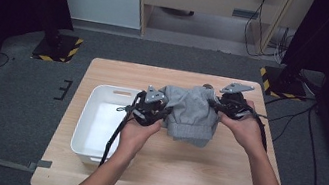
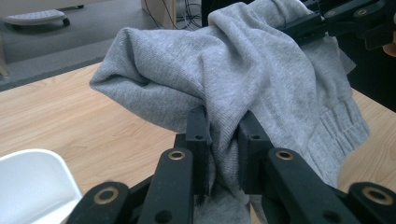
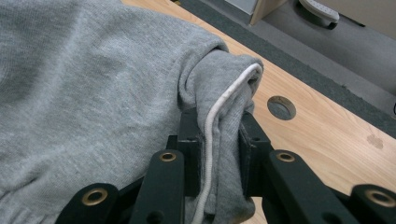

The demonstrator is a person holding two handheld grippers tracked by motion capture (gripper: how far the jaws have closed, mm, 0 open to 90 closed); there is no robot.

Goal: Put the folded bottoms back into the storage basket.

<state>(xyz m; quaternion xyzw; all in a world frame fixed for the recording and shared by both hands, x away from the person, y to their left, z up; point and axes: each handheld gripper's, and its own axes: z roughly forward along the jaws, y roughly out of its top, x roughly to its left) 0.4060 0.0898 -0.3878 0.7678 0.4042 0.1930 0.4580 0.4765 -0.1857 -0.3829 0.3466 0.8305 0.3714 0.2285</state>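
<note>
A grey knitted garment (image 1: 191, 115) with a ribbed hem hangs bunched between both hands above the wooden table (image 1: 164, 173). My left gripper (image 1: 163, 113) is shut on the garment's left edge; in the left gripper view the grey fabric (image 2: 224, 93) is pinched between the black jaws of that gripper (image 2: 224, 140). My right gripper (image 1: 214, 103) is shut on the right edge. In the right gripper view a fold of the garment (image 3: 93, 93) with a white drawcord (image 3: 210, 135) is clamped in the right gripper (image 3: 219, 140).
A white rectangular bin (image 1: 92, 121) stands on the table's left part, just left of my left hand; its corner (image 2: 32, 186) is in the left gripper view. A round hole (image 3: 281, 107) is in the tabletop near the right gripper. Black stands flank the table's far corners.
</note>
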